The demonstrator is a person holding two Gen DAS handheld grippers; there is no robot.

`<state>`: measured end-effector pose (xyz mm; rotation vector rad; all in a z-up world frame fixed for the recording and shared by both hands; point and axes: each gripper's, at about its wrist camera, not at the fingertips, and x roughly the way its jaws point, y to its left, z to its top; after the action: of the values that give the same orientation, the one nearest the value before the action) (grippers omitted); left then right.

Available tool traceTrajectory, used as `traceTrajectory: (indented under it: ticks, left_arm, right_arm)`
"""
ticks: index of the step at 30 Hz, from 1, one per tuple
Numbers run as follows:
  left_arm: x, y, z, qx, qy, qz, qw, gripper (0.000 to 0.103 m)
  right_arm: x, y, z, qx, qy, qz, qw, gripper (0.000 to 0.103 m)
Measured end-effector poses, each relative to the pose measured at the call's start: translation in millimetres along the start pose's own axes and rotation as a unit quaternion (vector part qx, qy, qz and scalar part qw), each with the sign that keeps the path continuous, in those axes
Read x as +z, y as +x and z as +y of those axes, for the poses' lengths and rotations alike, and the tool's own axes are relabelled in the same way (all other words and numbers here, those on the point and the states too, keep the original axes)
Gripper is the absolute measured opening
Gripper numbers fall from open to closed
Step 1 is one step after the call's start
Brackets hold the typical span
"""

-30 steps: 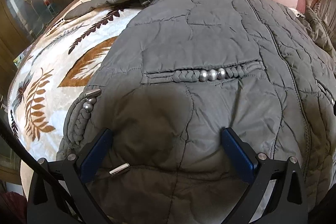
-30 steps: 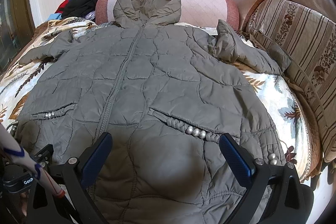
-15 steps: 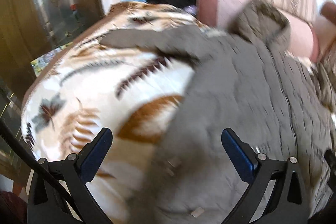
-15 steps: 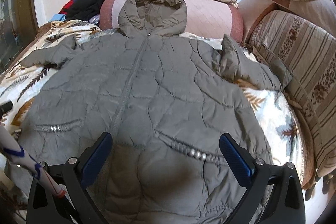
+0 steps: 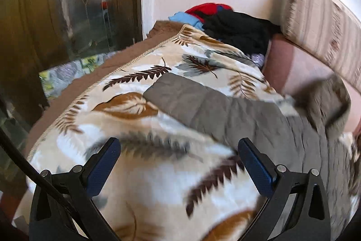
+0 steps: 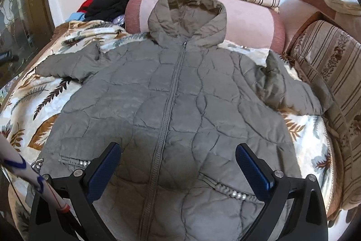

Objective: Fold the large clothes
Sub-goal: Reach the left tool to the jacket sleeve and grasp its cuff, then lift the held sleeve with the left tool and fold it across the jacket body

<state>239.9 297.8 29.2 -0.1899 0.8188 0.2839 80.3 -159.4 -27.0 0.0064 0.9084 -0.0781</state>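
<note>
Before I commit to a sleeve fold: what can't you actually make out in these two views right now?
- Coat hem: right wrist view, cut off by the bottom edge and the right gripper.
- Coat body and hood: left wrist view, motion-blurred.
- Right sleeve cuff: bunched, end unclear.
- Pocket trim: partly behind a finger.
- Clothes pile: items indistinguishable.
- Left gripper: open over the blanket; height unclear.

Black left gripper point(image 5: 178, 164), blue pads point(image 5: 102, 167), silver screws, black cable point(image 5: 27, 164)

Left wrist view: looking low and close across the leaf-print blanket point(image 5: 140, 119) toward the coat's sleeve point(image 5: 194, 103).
Right wrist view: facing the coat point(image 6: 180, 105) from its hem, higher up.
Shared: sleeve, blanket, clothes pile point(image 6: 106, 5).
</note>
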Motion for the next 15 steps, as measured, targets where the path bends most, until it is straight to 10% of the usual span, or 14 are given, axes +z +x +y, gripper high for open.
traceTrajectory:
  ticks: [3, 7, 15]
  left_arm:
    - [31.9, 47.3, 20.0, -0.028, -0.033, 0.030, 0.9986, 0.099]
    - [50.4, 109.7, 40.1, -0.058, -0.084, 0.076, 0.9918, 0.063]
    - [45.6, 198.1, 65.6, -0.080, -0.168, 0.124, 0.9747, 0.063]
  right_arm:
    - [-2.4, 16.3, -0.4, -0.006, -0.002, 0.021, 1.000, 0.103]
    - [-6.8, 37.2, -6.1, -0.023, 0.004, 0.046, 0.999, 0.103]
    - [-0.1, 60.0, -9.7, -0.045, -0.002, 0.058, 0.997, 0.103]
